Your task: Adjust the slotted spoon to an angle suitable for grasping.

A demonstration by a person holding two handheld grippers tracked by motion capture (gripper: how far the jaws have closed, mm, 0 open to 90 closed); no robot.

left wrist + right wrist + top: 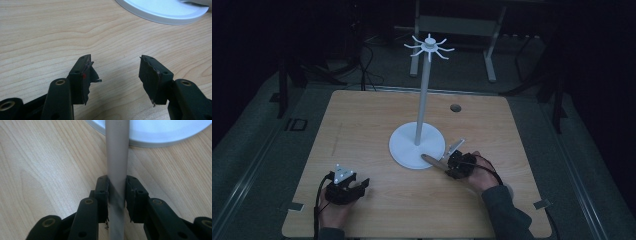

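One grey rod (117,170) so far, pinched in the right gripper (451,161), tip resting over the white stand's (417,145) base edge. Left gripper (357,186) sits spread and empty, well left of the stand. Looks like early days, guessing assembly hasn't really started.

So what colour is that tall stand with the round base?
White, the stand; the high view shows it best.

right claw (117,192) clamped on grey rod (117,157), white base (155,131) beyond
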